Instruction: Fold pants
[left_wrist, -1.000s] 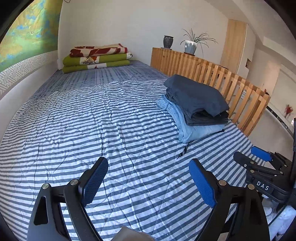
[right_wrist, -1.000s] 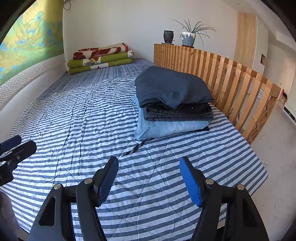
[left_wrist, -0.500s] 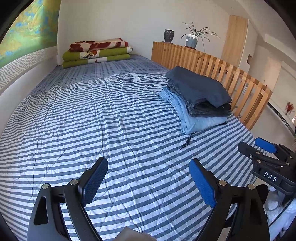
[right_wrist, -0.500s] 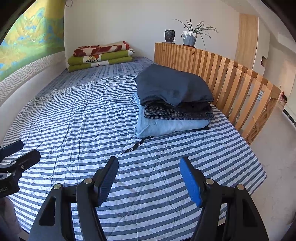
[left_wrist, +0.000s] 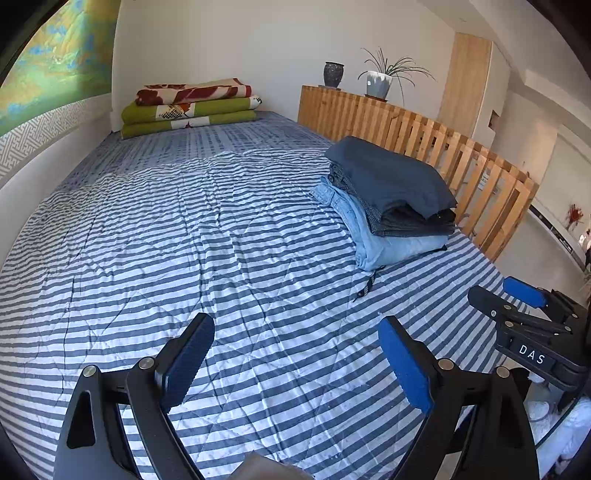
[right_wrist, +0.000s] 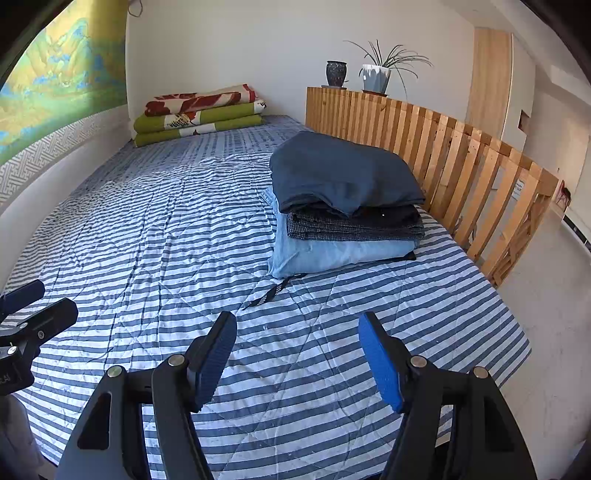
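Note:
A stack of folded pants (left_wrist: 391, 199) (right_wrist: 343, 206) lies on the striped bed by the wooden rail: dark blue on top, dark checked in the middle, light blue denim underneath. A black drawstring (right_wrist: 275, 291) trails from its front. My left gripper (left_wrist: 295, 354) hovers open over bare bedding, well short of the stack. My right gripper (right_wrist: 297, 350) is open too, nothing between its blue pads, just in front of the stack. Each gripper shows at the edge of the other's view.
The blue-and-white striped quilt (left_wrist: 166, 240) covers the whole bed. Folded green and red blankets (left_wrist: 188, 107) lie at the far wall. A slatted wooden rail (right_wrist: 461, 158) runs along the right side, with a vase and a potted plant (right_wrist: 376, 74) on top. Floor drops off beyond the right edge.
The left wrist view has shifted slightly, so the stack and far blankets sit a little lower in it. Both grippers stay open and empty; the right view hardly differs.

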